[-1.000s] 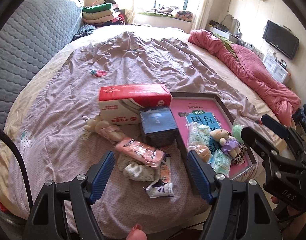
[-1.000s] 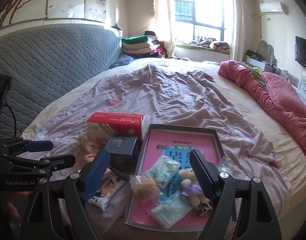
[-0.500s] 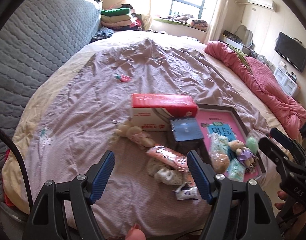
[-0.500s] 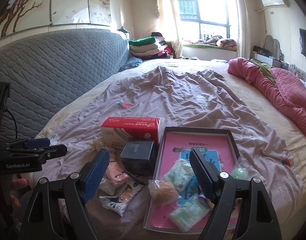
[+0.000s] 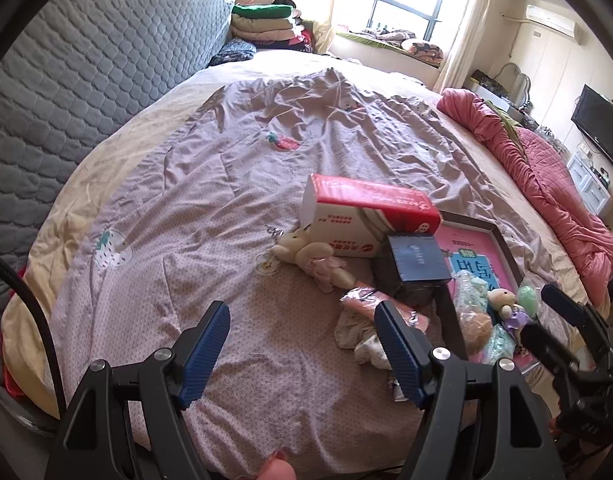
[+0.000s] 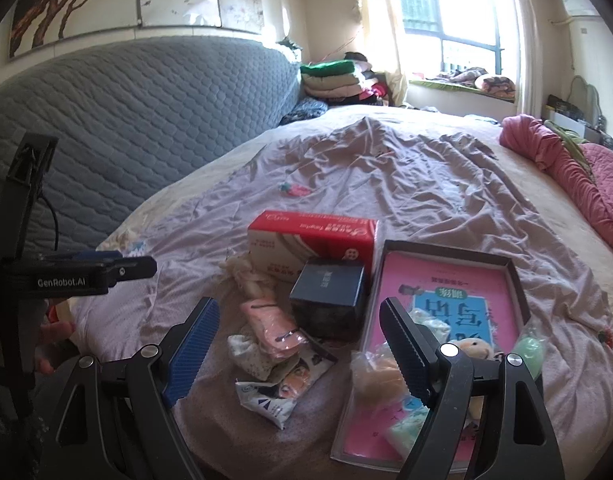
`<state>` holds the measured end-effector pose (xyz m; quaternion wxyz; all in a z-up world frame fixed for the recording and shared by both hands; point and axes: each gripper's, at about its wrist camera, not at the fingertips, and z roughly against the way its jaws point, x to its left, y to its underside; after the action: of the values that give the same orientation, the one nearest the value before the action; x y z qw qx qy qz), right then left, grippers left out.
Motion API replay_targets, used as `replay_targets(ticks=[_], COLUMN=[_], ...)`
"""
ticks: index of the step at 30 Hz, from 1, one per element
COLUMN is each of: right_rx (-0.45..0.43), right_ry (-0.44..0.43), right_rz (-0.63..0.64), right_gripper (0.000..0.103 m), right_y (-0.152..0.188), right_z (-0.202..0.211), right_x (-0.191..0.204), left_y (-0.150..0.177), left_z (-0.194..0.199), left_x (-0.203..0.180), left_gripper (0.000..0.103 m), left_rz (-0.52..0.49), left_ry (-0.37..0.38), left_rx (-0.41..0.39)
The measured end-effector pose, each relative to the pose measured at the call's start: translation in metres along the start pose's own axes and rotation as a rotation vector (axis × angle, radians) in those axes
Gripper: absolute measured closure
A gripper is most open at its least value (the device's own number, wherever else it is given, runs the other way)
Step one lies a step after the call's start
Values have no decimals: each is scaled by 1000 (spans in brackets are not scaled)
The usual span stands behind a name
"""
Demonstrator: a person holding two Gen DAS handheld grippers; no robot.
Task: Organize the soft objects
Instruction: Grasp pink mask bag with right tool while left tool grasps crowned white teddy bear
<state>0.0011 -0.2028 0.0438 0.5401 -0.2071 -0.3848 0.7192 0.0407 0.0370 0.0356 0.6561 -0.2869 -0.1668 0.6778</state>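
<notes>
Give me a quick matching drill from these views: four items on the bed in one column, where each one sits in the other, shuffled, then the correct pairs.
Items:
1. red tissue box
2. dark blue box
3. small bear in purple
4. pink packet

Places:
A. inside the tray
B. on the quilt, left of the dark blue box
C. farthest back, behind the dark blue box
D. between the tissue box and the tray

Pairs: 1-C, 2-D, 3-A, 4-B

I log a bed (image 5: 210, 216) under a wrinkled mauve sheet carrying a red-white box (image 5: 362, 216), dark box (image 5: 416, 264), shallow tray (image 6: 514, 276), cream plush (image 5: 306, 252), pink packet (image 6: 272, 328) and pink quilt (image 5: 546, 184).
</notes>
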Motion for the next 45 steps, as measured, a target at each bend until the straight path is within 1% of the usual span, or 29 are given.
replay_targets(ticks=[5,9,12,17,22,26,29,31,33,35,40,42,45], right_rx=[62,118,153,220,253,263,261,284,300,301,285,278,272], right_ry=[-19,-40,-61,-79,-99,-123,-127,-131,-126,-144,-174,-177,-183], right_rz=[36,57,75,106,114,112,111,116,118,110,96,96,86], right_gripper=[20,20,20,20,20,26,36,39,47,51,57,59,59], right_y=[10,11,12,14,18,19,20,21,25,26,27,26,26], right_z=[-28,-57,-79,-115,-136,-145,-149,-155,-160,-164,-165,-165,-164], right_x=[8,12,16,19,18,16,15,14,13,12,10,9,7], left_y=[7,10,10,0,-6,-12,-16,-20,-22,-24,-28,-29,-31], left_z=[-18,-37,-52,-83,-112,-125,-130,-135,-142,-148,-165,-170,-178], left_x=[10,20,24,31,34,31,26,23,20,18,16,16,18], left_gripper=[29,29,29,29,29,29,29,29,29,29,29,29,29], left_rz=[19,68,97,160,199,201,191,190,192,191,219,226,251], left_ry=[-2,44,60,106,129,136,143,147,152,152,162,153,156], left_rx=[23,63,75,123,181,192,188,192,199,207,236,240,249])
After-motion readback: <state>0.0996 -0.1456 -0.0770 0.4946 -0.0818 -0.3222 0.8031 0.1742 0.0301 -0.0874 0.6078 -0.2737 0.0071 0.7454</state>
